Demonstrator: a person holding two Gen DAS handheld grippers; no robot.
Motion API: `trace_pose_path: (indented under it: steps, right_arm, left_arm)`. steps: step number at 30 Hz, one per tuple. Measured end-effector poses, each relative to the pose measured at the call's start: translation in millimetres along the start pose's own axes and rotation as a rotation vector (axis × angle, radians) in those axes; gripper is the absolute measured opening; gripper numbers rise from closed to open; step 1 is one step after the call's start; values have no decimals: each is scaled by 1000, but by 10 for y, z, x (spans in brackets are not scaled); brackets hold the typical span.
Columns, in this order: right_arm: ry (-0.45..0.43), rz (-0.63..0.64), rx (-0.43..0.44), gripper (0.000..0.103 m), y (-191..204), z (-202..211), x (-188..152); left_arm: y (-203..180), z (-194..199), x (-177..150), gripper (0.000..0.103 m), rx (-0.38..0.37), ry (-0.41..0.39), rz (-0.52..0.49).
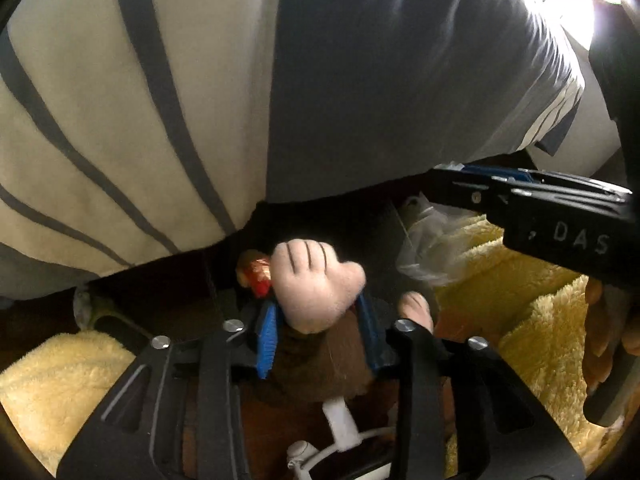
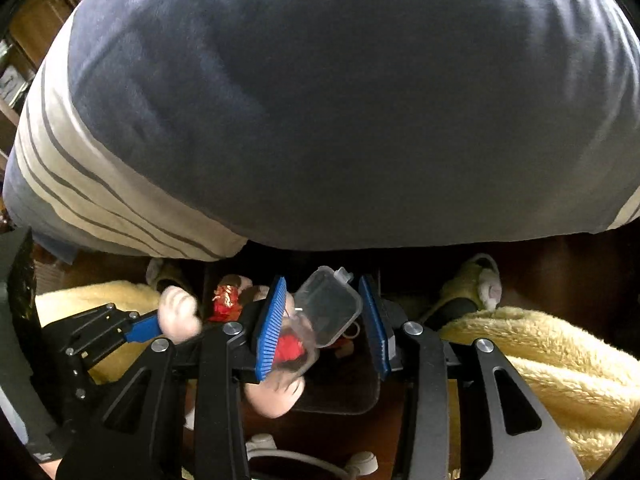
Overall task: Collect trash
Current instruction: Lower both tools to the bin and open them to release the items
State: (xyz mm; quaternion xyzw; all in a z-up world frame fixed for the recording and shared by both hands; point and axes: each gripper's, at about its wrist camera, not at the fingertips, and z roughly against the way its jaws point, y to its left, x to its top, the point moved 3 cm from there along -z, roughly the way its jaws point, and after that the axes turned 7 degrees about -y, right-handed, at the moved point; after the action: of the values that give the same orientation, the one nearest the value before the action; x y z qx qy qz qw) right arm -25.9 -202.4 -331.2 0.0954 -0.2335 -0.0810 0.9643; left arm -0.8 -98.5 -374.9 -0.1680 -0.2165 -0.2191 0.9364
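My left gripper (image 1: 316, 324) is shut on the white gloved hand of a plush toy (image 1: 316, 280), holding it over a dark bin below. A red and gold wrapper (image 1: 258, 274) lies just left of the hand. My right gripper (image 2: 326, 320) holds a clear plastic box (image 2: 330, 304) between its blue pads, over the same bin (image 2: 340, 396). The plush hand (image 2: 178, 314) and left gripper (image 2: 132, 330) show at the left of the right wrist view. The right gripper (image 1: 472, 184) shows at the right of the left wrist view, over a clear plastic bag (image 1: 432, 244).
A large grey and white striped cushion (image 1: 200, 80) fills the upper half of both views. Yellow fluffy fabric (image 1: 520, 280) covers the person's legs on both sides. Slippers (image 2: 480, 280) stand on the dark floor. A white cable and plug (image 1: 340, 428) lie below.
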Motion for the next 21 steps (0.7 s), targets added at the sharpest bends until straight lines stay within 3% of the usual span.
trace_pose_path:
  steps: [2, 4, 9, 12, 15, 21]
  right_arm:
    - [0, -4, 6, 60, 21, 10, 10]
    - [-14, -16, 9, 64, 26, 53, 33]
    - [-61, -34, 4, 70, -90, 264, 124]
    - [-131, -37, 2, 81, -114, 525, 223]
    - [-226, -23, 3, 86, -107, 847, 400]
    - [-394, 55, -10, 93, 60, 1405, 991]
  left_arm:
    - [22, 59, 26, 57, 7, -15, 4]
    - [37, 153, 58, 66, 10, -37, 6]
    - [93, 474, 116, 76, 49, -105, 5]
    - [78, 776, 197, 84, 86, -179, -35]
    - [83, 1179, 369, 89, 178, -275, -79]
    - [122, 1745, 800, 90, 192, -381, -86]
